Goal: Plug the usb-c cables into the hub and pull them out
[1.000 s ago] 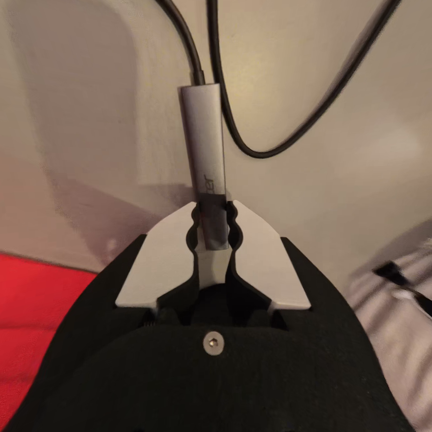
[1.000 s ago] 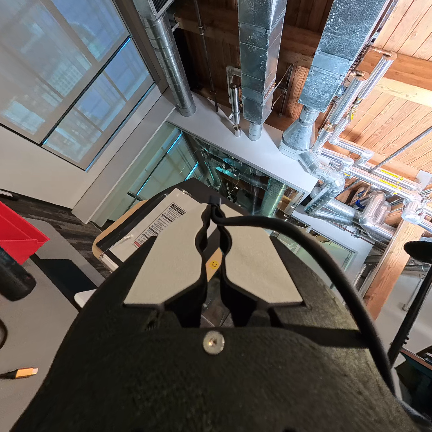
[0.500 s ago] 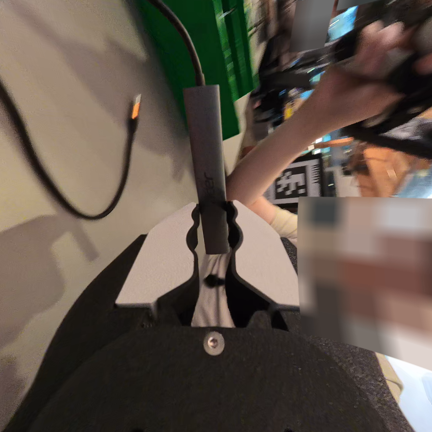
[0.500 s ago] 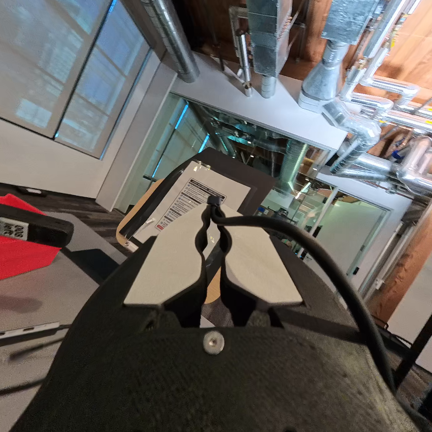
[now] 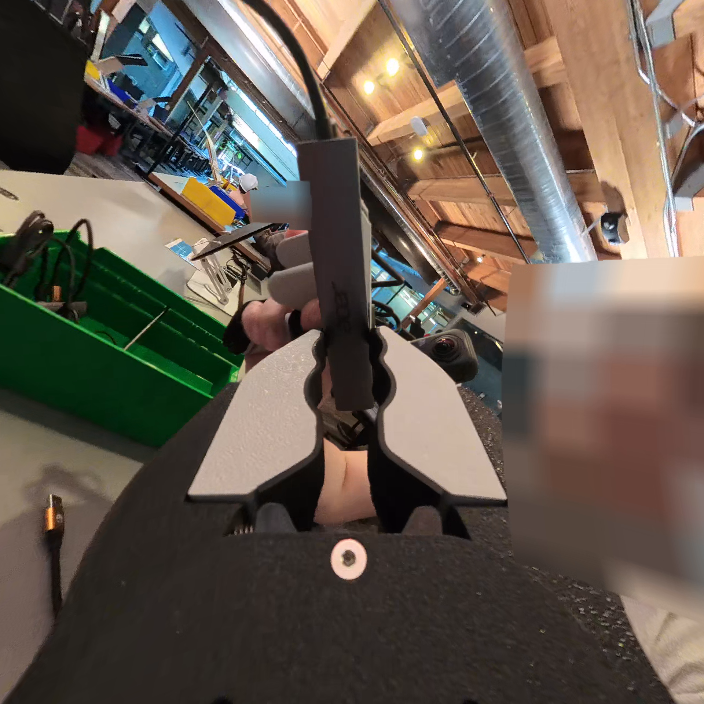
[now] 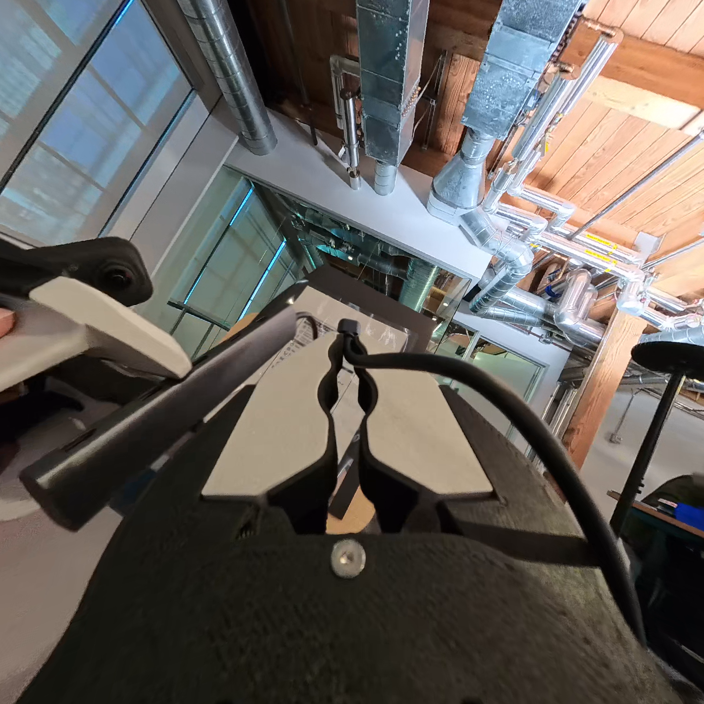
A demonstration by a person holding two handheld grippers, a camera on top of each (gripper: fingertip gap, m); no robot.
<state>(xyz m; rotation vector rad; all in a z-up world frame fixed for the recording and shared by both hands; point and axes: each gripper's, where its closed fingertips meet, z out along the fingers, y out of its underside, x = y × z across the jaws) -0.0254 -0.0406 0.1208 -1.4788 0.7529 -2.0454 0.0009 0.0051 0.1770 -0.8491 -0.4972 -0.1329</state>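
- The hub [image 5: 335,266] was held clamped in the left tool [image 5: 348,365], raised off the surface [image 5: 76,457] and pointing up.
- The black cable [image 6: 476,384] was pinched just behind its plug [image 6: 348,327] by the right tool [image 6: 344,356].
- In the right wrist view, the plug was seen near the hub [image 6: 160,411], not yet seated.
- Judged best: plug squared to the port, hub kept steady, pressure applied straight.
- A spare orange-tipped cable [image 5: 53,514] was noted on the surface.

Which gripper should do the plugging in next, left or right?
Probably the right gripper: its fingers pinch the black USB-C cable just behind the plug, which sits free of the hub beside it. The left gripper is shut on the hub, so it can only steady it.
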